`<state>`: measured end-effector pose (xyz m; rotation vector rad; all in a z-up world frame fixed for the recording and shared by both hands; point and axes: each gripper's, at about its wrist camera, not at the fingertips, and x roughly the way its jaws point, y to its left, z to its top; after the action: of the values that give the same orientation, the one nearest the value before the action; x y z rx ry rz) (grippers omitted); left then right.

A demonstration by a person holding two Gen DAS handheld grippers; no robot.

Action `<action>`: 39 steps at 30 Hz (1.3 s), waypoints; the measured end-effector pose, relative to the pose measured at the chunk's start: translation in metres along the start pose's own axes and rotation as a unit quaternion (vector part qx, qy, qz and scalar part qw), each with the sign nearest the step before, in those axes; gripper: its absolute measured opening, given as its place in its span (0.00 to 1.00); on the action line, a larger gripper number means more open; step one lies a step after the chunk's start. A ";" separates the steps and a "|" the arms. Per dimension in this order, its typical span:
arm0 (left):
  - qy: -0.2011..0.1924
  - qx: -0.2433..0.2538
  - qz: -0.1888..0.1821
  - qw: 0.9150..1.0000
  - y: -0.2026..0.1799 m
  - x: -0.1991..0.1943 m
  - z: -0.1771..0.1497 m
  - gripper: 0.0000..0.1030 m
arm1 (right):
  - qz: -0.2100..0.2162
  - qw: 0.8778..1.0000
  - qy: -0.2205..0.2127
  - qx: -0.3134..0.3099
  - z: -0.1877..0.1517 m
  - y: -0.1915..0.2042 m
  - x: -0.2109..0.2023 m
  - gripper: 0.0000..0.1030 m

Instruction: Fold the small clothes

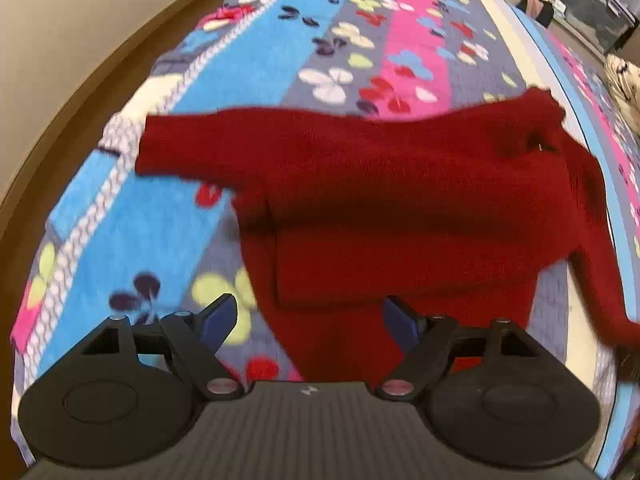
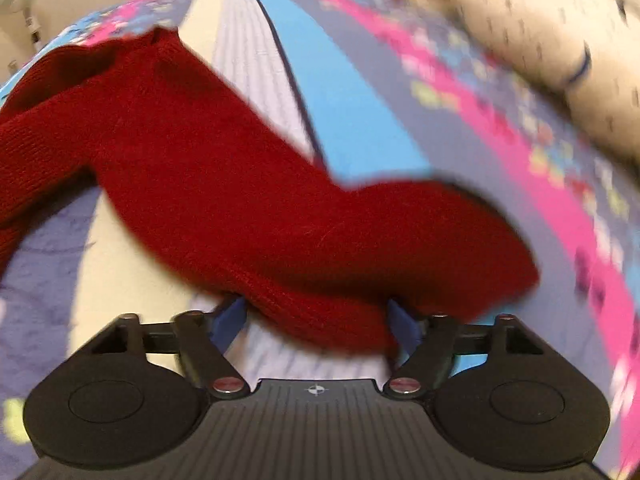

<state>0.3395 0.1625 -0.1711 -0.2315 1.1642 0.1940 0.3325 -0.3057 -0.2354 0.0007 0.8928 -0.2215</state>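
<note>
Red sweater [image 1: 400,200] lies spread on a floral blanket [image 1: 248,52], just beyond the released left gripper [image 1: 310,320]; its sleeve drapes between the right gripper's [image 2: 316,320] spread fingers.

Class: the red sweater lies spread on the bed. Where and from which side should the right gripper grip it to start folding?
Grip the red sweater at the sleeve end, coming in low from its near edge. The right gripper already has open jaws either side of that loose fabric, which lies apart from the body and should lift freely over the floral blanket.
</note>
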 end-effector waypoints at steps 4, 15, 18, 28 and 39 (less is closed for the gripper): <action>0.002 0.015 0.019 1.000 0.000 -0.011 -0.017 0.82 | -0.053 0.998 -0.029 0.006 0.048 -0.037 0.018 0.09; -0.010 0.015 0.015 1.000 0.011 -0.016 -0.031 0.84 | -0.075 0.981 -0.013 0.178 0.119 -0.115 0.012 0.67; -0.003 0.011 -0.001 1.000 0.012 -0.011 -0.038 0.84 | 0.080 0.983 0.023 0.164 0.072 -0.056 -0.018 0.69; 0.051 -0.014 -0.073 0.996 -0.003 0.021 -0.073 0.86 | 0.234 0.945 0.077 0.217 -0.059 0.052 -0.046 0.68; 0.071 -0.035 -0.094 0.992 -0.031 0.029 -0.085 0.86 | 0.335 0.939 0.048 0.070 0.061 0.143 -0.077 0.29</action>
<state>0.2843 0.1100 -0.2273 -0.4199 1.2693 0.0536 0.3601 -0.1569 -0.1505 0.4456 0.9242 0.3568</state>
